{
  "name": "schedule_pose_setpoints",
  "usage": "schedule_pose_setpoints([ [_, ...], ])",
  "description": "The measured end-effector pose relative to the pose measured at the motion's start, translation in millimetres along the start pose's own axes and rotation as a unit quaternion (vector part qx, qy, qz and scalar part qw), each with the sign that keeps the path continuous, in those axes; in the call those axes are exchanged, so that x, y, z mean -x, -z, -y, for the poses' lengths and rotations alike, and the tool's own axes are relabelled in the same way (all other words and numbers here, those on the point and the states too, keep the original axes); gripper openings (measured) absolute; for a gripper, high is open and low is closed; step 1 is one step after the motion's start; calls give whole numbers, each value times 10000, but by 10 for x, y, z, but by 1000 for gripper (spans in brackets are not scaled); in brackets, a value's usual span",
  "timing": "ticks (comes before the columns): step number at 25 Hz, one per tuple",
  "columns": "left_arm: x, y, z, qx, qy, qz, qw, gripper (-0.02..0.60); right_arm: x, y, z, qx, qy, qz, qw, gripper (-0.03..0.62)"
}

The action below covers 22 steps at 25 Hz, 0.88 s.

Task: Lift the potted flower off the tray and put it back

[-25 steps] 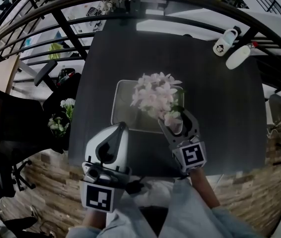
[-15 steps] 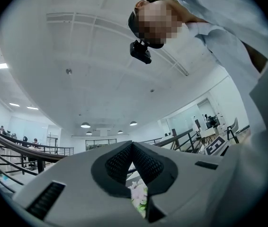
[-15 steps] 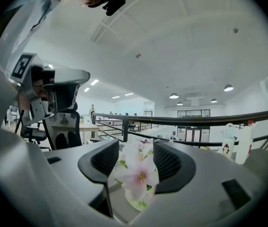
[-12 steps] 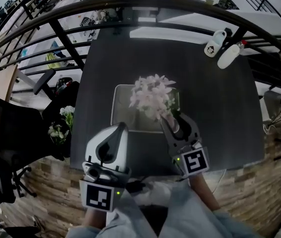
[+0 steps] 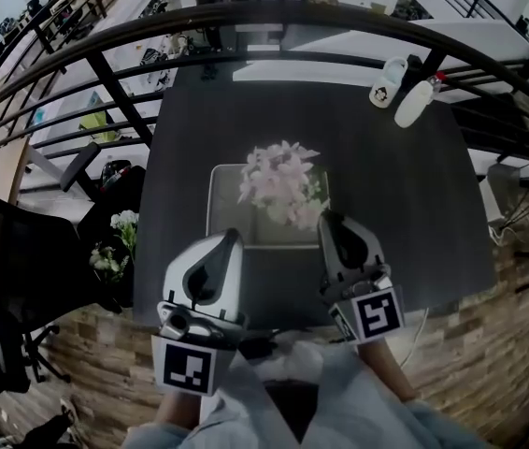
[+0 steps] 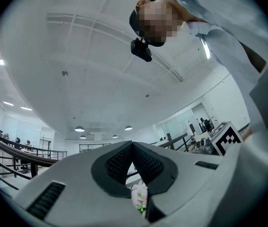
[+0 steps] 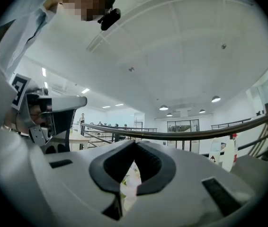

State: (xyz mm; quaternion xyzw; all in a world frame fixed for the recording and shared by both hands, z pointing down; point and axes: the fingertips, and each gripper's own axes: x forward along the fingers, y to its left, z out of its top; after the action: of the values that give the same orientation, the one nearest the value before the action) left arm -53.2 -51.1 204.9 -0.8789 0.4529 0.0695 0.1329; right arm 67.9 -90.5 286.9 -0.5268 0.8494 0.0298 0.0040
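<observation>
Pink potted flower (image 5: 281, 181) stands on its tray (image 5: 221, 199), apparently released; right gripper (image 5: 333, 223), jaws just closed on nothing, and left gripper (image 5: 231, 241), also closed, hang clear.

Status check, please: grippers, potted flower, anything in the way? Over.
Left gripper shut, empty. Right gripper just closed, empty. Potted flower stands on tray. Nothing blocking it.

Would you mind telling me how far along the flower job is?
Looks done: the potted flower stands on the tray. In hand: nothing; the right gripper has just closed empty, and the left gripper is shut on nothing. Left: apparently nothing.
</observation>
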Motion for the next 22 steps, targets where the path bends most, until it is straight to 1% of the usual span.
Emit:
schedule_pose_setpoints([
  [3,26,-22,37,-29,57,25,10000,0,77,-72,16,23,109,87,9999,2],
  [13,89,-126,135,-31,155,152,9998,0,248,-203,-101,331,17,36,9994,0],
  [22,80,-142,179,-2,267,240,9994,0,306,-239,-140,456,64,18,9989,0],
])
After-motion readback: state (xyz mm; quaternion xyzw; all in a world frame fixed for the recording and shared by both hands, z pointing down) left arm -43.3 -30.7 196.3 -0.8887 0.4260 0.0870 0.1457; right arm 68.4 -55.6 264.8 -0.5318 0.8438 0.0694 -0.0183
